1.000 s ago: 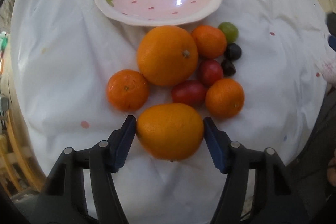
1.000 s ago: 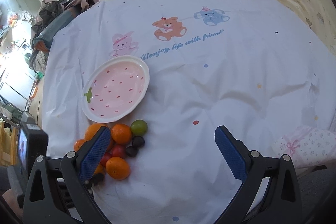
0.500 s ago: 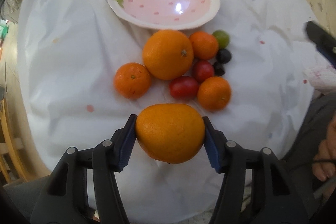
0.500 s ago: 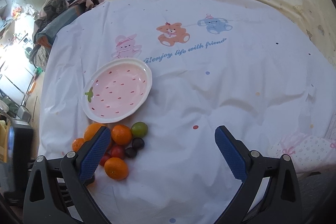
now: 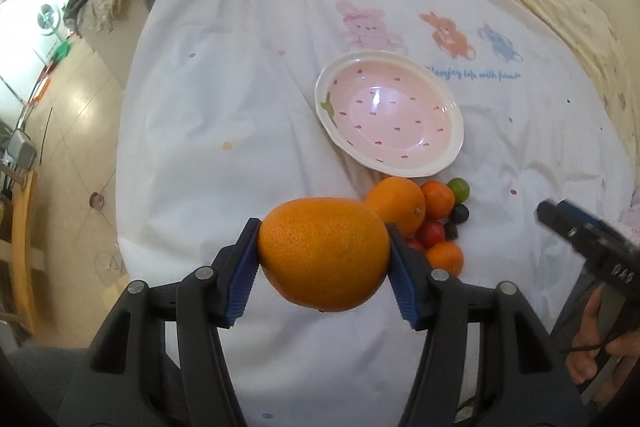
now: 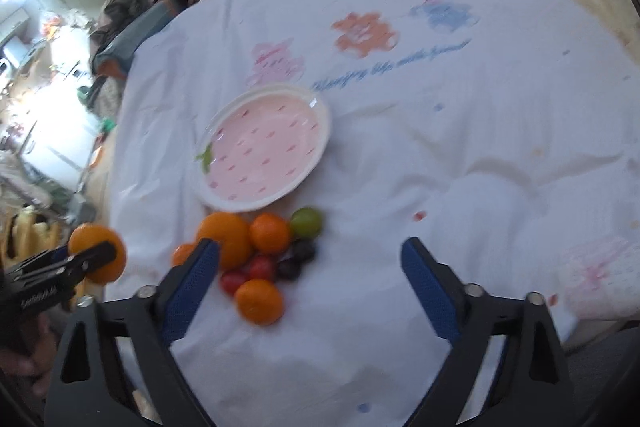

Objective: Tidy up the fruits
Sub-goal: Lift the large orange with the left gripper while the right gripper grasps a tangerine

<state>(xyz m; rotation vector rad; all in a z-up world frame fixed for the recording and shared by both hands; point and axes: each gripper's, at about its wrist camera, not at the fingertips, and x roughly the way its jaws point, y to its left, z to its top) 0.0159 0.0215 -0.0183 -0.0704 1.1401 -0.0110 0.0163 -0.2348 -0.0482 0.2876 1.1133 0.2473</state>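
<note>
- Between the blue pads of the left gripper [image 5: 323, 259], a large orange [image 5: 324, 253] is pinched across its widest part and held clear above the white sheet [image 5: 248, 99], near the sheet's front edge.
- On the sheet, the strawberry-pattern plate [image 5: 454, 115] lies empty, with the other fruits huddled just beside its near rim: a second big orange [image 6: 224, 239], small mandarins [image 6: 270, 231], a green fruit [image 6: 306, 221], red tomatoes [image 6: 262, 267] and dark grapes [image 6: 303, 251].
- Over the sheet to the right of that pile, the right gripper [image 6: 310, 277] has its fingers spread with nothing between them; the jaws are closing.
- Handling, as I judge it: the held orange looks heavy and firm, with a pebbled skin the ribbed pads can bite, so a grip at the equator should hold. Being round, it may roll once set on the shallow plate, so it is best placed near the middle.
- The tomatoes and grapes look soft and smooth; they call for a light squeeze at their widest part, or they may slip or bruise.
- The plate looks like glazed ceramic and so breakable; fruit should be lowered, not dropped.
</note>
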